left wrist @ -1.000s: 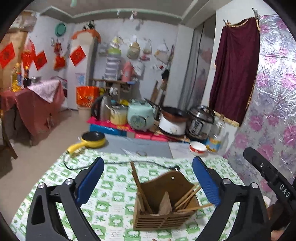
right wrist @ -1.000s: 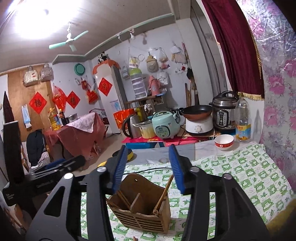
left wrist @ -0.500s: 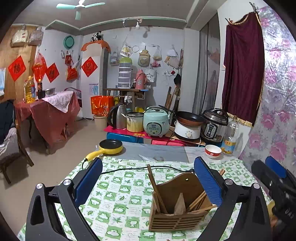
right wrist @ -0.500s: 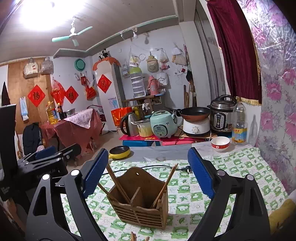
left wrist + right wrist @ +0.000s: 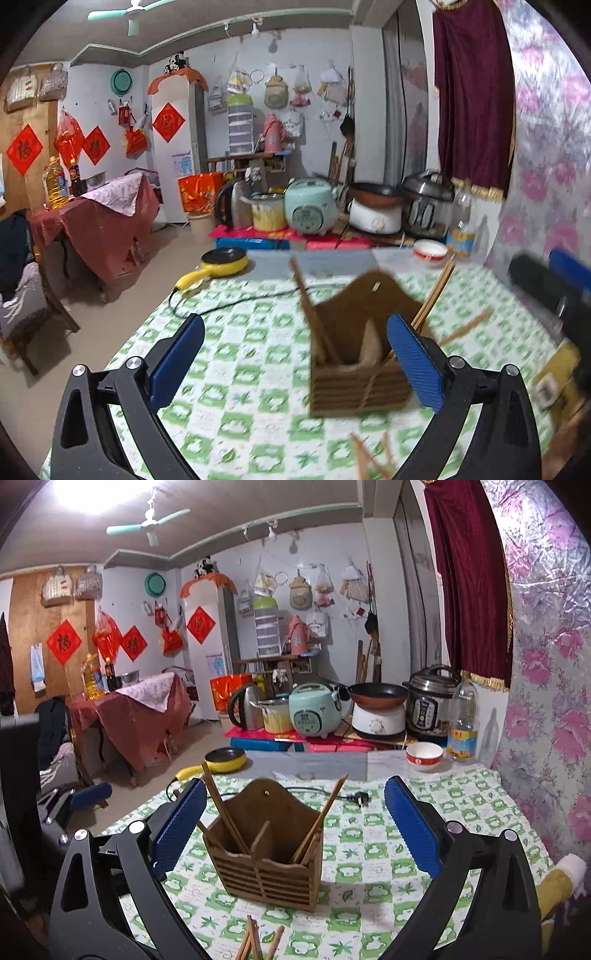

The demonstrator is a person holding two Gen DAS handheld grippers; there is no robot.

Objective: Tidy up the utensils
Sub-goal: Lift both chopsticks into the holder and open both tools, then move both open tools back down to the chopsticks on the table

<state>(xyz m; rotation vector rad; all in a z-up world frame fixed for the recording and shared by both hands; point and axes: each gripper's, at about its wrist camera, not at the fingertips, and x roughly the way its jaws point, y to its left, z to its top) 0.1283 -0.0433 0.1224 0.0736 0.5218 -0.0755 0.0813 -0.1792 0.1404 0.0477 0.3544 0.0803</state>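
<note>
1. Chopsticks [image 5: 258,941] lie loose on the checked tablecloth [image 5: 369,853] at the near edge, in front of the wooden holder [image 5: 266,853], and more chopsticks lean in the holder's two outer compartments.

2. Both tools are empty. The right gripper [image 5: 295,830] has its blue fingers [image 5: 410,830] spread wide, and the left gripper [image 5: 295,365] is spread just as wide, pinching nothing.

3. Seen from the right gripper, the holder stands between the spread fingers and just ahead of them, while the loose sticks sit below and nearer than the pads. From the left gripper the holder is off to the right, partly behind the right-hand pad, and that view is blurred.

4. Risk one, as I judge it: the holder looks light and the sticks lean far outward, so a finger brushing a leaning stick could tip the holder or flick the stick out.

5. Risk two: the loose sticks lie crossed and flat on the cloth. Closing on them could pinch the fabric or catch only one stick, sending the others rolling off the near edge.

6. Risk three: the two grippers work close together here, and they could knock into each other over the holder.
</note>
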